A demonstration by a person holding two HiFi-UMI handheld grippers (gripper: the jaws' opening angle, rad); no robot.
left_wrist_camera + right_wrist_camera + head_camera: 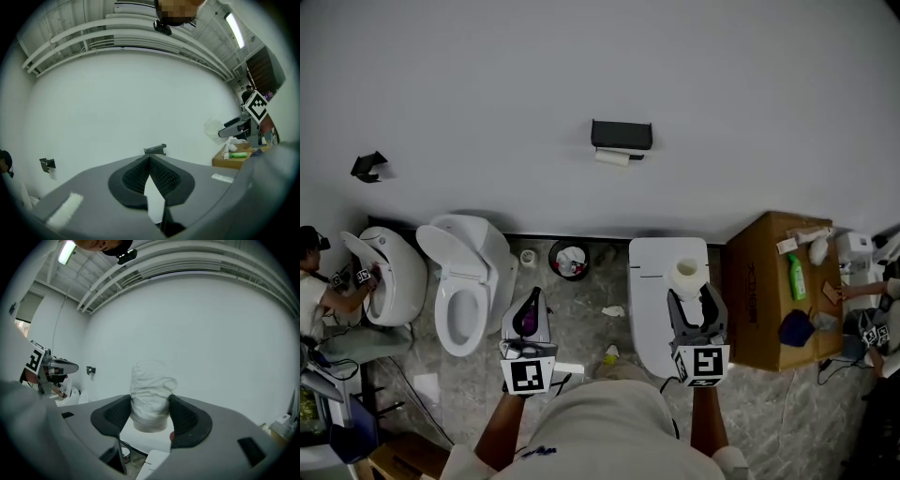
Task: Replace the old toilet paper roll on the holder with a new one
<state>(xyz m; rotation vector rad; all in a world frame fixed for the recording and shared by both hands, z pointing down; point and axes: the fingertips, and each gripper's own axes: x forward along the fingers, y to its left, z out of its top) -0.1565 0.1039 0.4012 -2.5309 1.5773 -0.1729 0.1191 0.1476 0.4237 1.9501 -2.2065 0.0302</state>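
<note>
White wall (581,75) seen across back; small black bracket (367,166) fixed at left. Floor (581,323) laid in grey marbled tile. Open toilet (467,281) set beside second toilet (394,277); bin (570,260) placed near wall. Cardboard box (759,309) stood right. White unit (649,314) possibly closed toilet. Ceiling pipes (117,37) and strip light (234,29) seen overhead.

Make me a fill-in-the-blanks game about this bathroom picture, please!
The right gripper squeezes the crinkly ____ toilet paper roll.
The left gripper has its jaws ____, with nothing between them.
The black box-shaped paper holder hangs on the plain ____.
The ____ plastic bottle lies on the brown cardboard box.
Missing words: white; shut; wall; green.
</note>
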